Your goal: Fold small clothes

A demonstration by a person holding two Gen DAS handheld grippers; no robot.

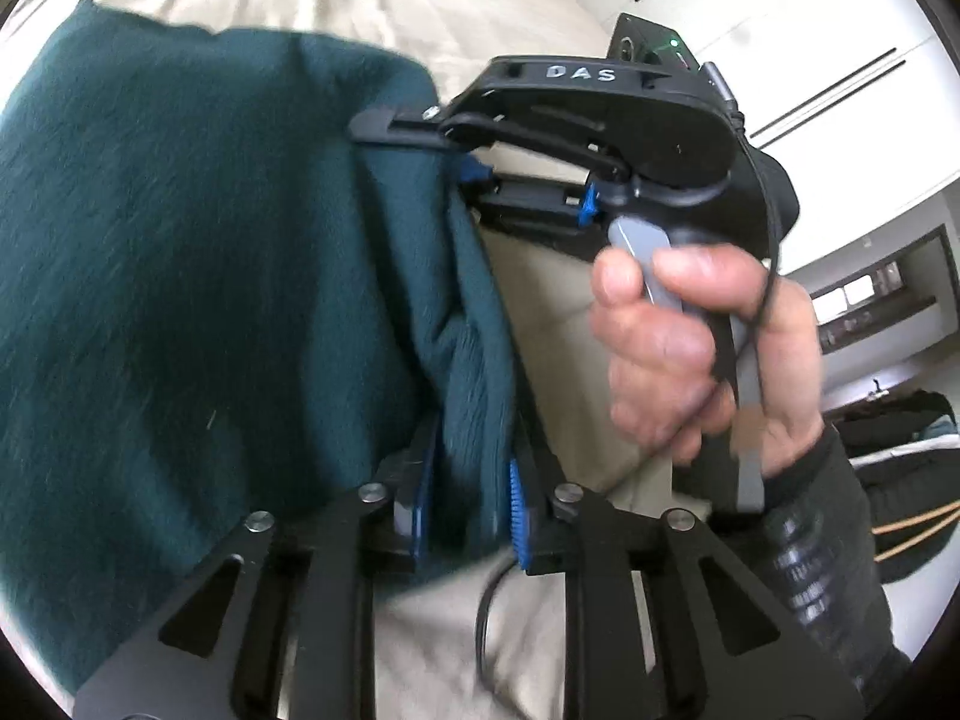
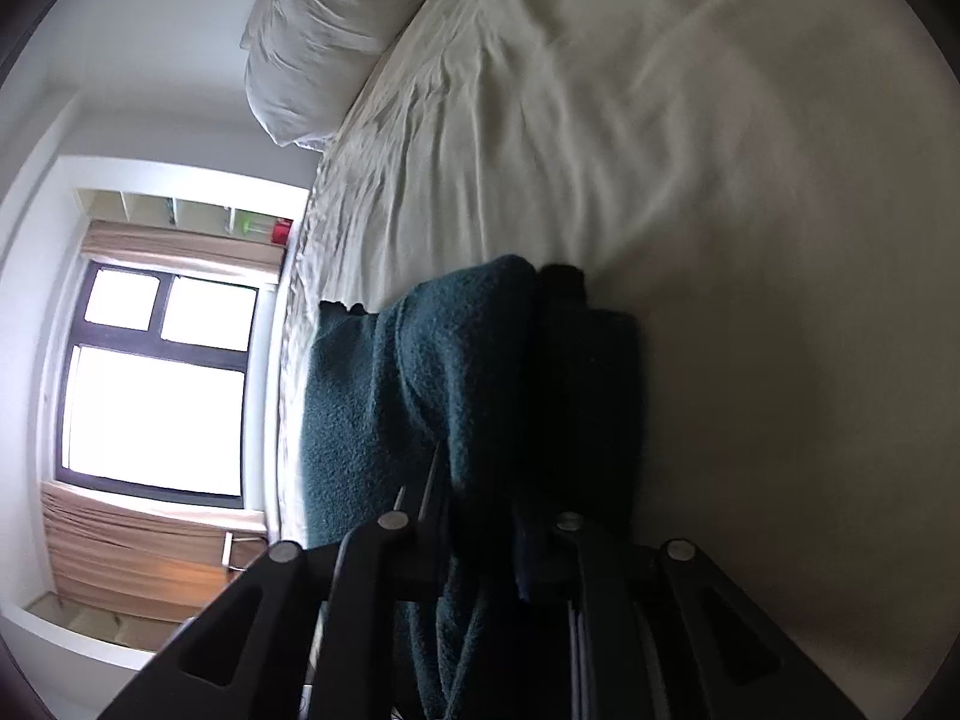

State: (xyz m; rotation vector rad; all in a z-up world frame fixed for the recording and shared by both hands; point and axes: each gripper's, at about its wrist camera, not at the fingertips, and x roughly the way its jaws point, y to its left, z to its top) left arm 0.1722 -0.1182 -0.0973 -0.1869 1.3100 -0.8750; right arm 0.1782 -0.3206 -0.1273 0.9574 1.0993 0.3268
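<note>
Over bed (image 2: 660,120), fuzzy teal cloth (image 1: 180,240), bunched

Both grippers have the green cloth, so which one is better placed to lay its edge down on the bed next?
Probably the right gripper: its view shows the green cloth close over the bed sheet. The left gripper faces mostly cloth, with little bed visible.

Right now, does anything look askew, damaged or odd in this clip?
Nothing damaged or spilled. The green garment is bunched between both tongs, left and right, above the bed sheet. The right wrist view is rolled sideways, so the window appears rotated.
</note>
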